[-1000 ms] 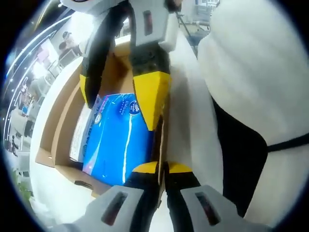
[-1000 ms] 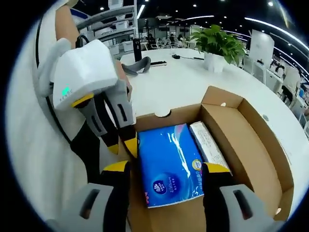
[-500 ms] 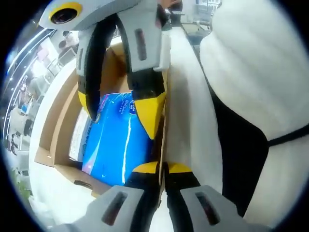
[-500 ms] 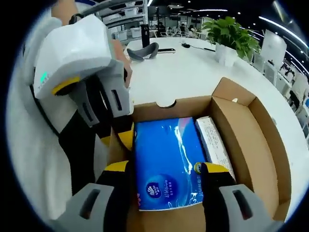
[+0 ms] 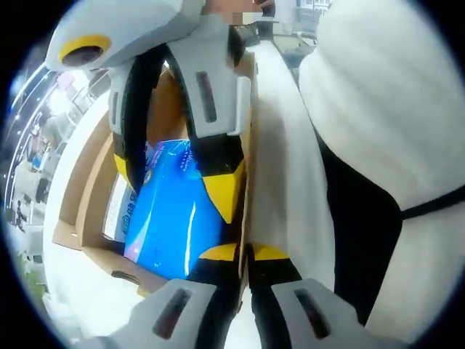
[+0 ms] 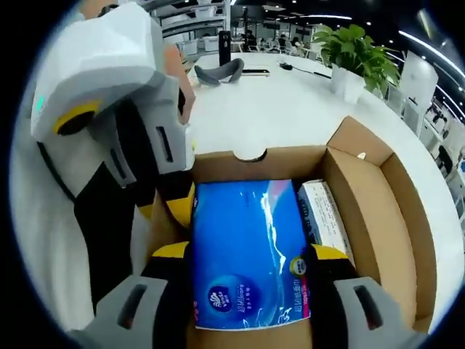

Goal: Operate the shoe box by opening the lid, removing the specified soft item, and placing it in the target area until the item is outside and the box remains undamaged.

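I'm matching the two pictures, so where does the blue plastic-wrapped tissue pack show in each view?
Left gripper view: blue plastic-wrapped tissue pack left of centre, between the other gripper's jaws.
Right gripper view: pack lower centre, between that view's own jaws.
Shared landmark: open brown cardboard shoe box holding it.

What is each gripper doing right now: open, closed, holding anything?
Left gripper: jaws shut on the shoe box wall.
Right gripper: jaws open, straddling the blue tissue pack; whether they grip it cannot be told.
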`<act>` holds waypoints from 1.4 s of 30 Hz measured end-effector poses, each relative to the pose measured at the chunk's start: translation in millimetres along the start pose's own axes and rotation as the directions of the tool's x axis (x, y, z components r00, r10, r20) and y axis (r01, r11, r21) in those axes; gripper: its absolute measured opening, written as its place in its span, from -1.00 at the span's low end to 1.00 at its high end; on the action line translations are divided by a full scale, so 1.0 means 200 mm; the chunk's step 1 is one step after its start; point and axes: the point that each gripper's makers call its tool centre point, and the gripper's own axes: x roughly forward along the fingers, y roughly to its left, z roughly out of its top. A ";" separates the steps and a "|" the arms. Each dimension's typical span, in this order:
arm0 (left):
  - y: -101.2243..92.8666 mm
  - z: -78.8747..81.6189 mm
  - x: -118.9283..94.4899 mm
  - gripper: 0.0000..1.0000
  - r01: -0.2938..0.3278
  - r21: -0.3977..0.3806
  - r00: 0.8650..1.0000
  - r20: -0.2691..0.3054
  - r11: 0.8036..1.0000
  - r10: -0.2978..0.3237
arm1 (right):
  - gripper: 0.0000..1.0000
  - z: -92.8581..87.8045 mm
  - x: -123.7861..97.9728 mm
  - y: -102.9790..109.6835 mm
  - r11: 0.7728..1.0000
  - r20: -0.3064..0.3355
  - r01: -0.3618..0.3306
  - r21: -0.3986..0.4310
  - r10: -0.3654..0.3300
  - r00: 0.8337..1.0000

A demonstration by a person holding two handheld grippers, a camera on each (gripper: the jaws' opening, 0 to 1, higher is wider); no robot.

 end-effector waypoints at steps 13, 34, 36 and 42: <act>0.00 0.00 0.01 -0.91 -0.007 -0.007 1.000 -0.002 1.000 0.007 | 0.28 -0.01 0.01 0.01 1.000 0.004 -0.009 0.005 0.009 1.000; 0.00 0.00 0.01 -0.91 -0.010 -0.003 1.000 -0.002 1.000 0.010 | 0.26 -0.01 0.01 0.01 1.000 0.048 -0.013 0.003 0.013 0.999; 0.00 0.00 0.01 -0.91 -0.009 -0.003 1.000 -0.002 1.000 0.008 | 0.26 -0.02 0.00 0.01 1.000 0.036 -0.020 0.002 0.020 0.999; 0.00 0.00 0.01 -0.92 -0.008 -0.003 1.000 -0.002 1.000 0.008 | 0.25 -0.06 -0.02 0.00 1.000 0.004 -0.023 -0.017 0.023 1.000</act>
